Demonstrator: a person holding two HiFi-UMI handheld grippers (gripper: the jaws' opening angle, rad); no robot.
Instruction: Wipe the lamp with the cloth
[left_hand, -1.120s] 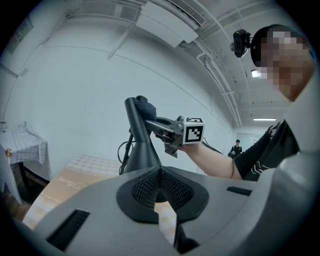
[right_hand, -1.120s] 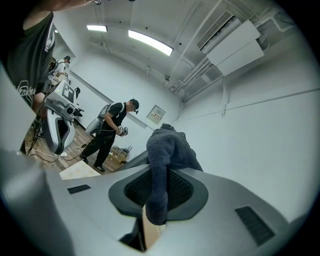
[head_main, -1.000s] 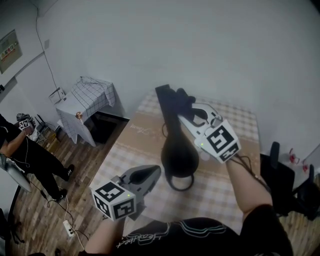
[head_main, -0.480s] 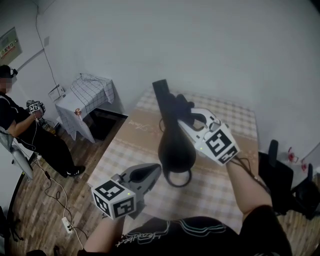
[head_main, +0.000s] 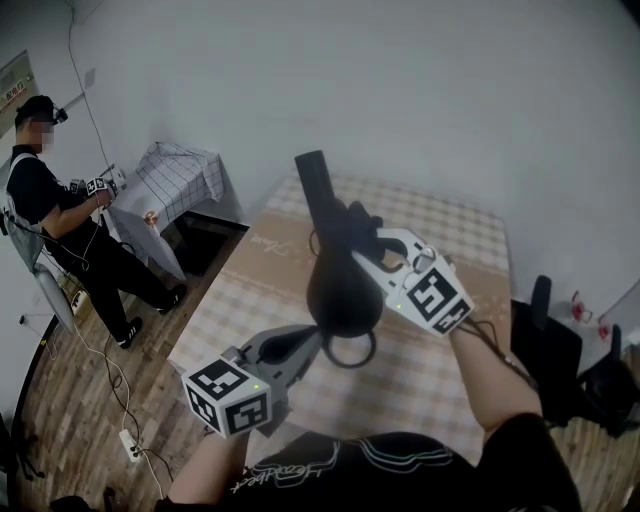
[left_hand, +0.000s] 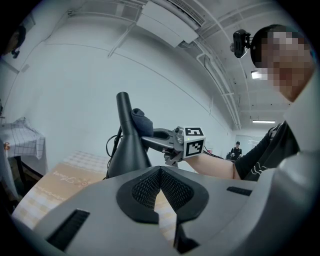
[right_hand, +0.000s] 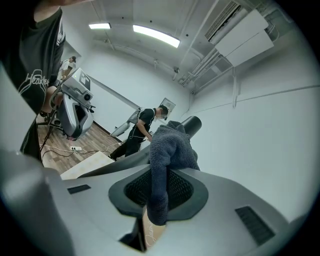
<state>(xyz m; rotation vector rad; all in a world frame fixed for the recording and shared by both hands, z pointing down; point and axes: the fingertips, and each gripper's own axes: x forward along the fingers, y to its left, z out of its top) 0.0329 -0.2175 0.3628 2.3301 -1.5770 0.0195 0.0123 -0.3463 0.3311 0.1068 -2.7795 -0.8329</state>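
Head view: right claw (head_main: 368, 245) is clamped on the dark cloth (head_main: 356, 222), which is pressed against the neck of the lamp (head_main: 340, 290). The lamp is glossy black: a bulb-shaped body tapering to a straight tube, with a ring at the bottom. It's over the beige checked tabletop (head_main: 440, 370). Left claw (head_main: 312, 338) sits low, tips just beside that ring.

Left claw view: left claw (left_hand: 160, 172) has its tips together with nothing between them. Pads are black mesh. The lamp (left_hand: 127, 147) is beyond them, cloth (left_hand: 141, 122) bunched on its neck.

Right claw view: right claw (right_hand: 161, 175) is closed on the cloth (right_hand: 170, 145). It's a fuzzy blue-grey knit, one fold hanging between the pads. The lamp's round tube end (right_hand: 191, 123) shows behind it.
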